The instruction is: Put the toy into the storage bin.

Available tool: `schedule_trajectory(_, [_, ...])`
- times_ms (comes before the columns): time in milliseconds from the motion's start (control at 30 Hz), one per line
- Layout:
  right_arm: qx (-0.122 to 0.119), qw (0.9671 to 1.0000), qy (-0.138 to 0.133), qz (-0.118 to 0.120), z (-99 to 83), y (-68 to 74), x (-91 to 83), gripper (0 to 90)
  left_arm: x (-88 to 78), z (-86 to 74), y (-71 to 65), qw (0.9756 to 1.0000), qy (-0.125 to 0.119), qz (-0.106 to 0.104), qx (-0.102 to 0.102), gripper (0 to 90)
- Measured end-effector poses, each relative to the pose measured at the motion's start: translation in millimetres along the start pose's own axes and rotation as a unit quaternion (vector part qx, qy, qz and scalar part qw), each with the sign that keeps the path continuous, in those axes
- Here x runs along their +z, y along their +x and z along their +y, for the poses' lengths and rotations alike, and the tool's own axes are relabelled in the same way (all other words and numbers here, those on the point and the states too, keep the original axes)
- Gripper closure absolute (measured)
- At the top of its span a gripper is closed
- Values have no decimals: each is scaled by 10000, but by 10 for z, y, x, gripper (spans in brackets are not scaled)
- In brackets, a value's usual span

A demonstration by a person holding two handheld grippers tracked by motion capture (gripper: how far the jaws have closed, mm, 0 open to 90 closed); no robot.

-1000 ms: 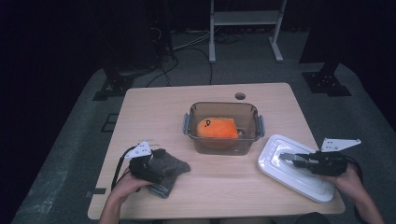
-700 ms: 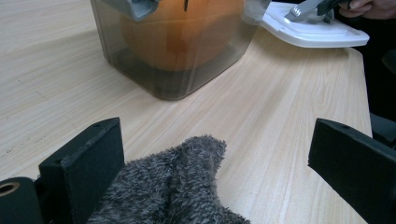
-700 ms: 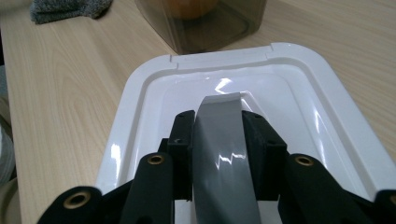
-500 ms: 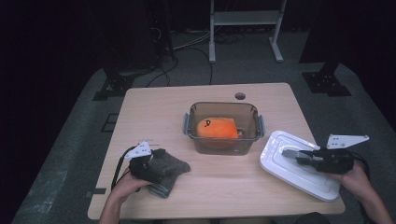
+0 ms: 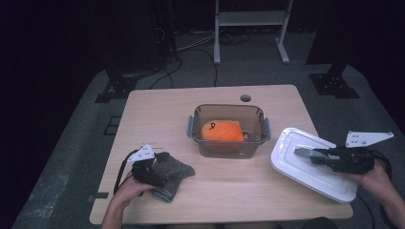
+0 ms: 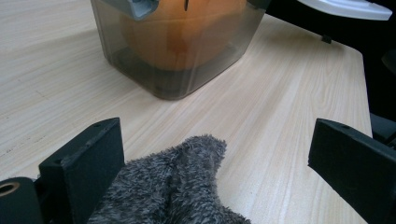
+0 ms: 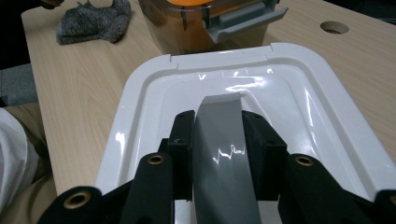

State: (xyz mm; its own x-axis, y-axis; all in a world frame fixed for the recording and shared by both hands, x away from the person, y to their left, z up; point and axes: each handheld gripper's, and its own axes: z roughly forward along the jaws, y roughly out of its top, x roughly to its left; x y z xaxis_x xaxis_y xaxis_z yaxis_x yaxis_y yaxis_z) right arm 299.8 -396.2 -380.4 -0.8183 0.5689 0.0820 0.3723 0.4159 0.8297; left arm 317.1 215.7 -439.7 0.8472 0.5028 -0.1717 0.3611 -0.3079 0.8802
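A clear grey tub stands mid-table with an orange plush toy inside. To its right my right gripper is shut on the grey handle of the tub's white lid, which it holds tilted above the table. In the right gripper view both jaws press the handle from either side over the lid. At the front left my left gripper rests over a grey fuzzy cloth. Its jaws stand wide apart around the cloth, not pressing it, facing the tub.
A round cable hole sits near the table's far edge. A metal stand and cables lie on the dark floor behind. The cloth and tub show beyond the lid.
My right gripper has risen with the lid, lifting it off the table and a little toward the tub. The left gripper and cloth stayed put.
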Motion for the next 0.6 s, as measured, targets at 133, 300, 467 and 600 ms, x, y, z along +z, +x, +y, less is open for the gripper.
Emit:
schedule_trajectory(133, [-44,10000,-45,-3,73,6,-53,654,-3,-2,4,10000,1,0,-3,27])
schedule_trajectory(300, [-82,9998,-147,55,154,23,-107,654,-8,-8,12,10000,3,16,-12,27])
schedule_trajectory(467, [-153,9996,-204,104,254,36,-162,654,-9,-3,9,10000,-16,15,-32,27])
schedule_trajectory(600, [-212,9995,-210,134,344,48,-185,654,-8,-5,11,10000,-5,17,-25,27])
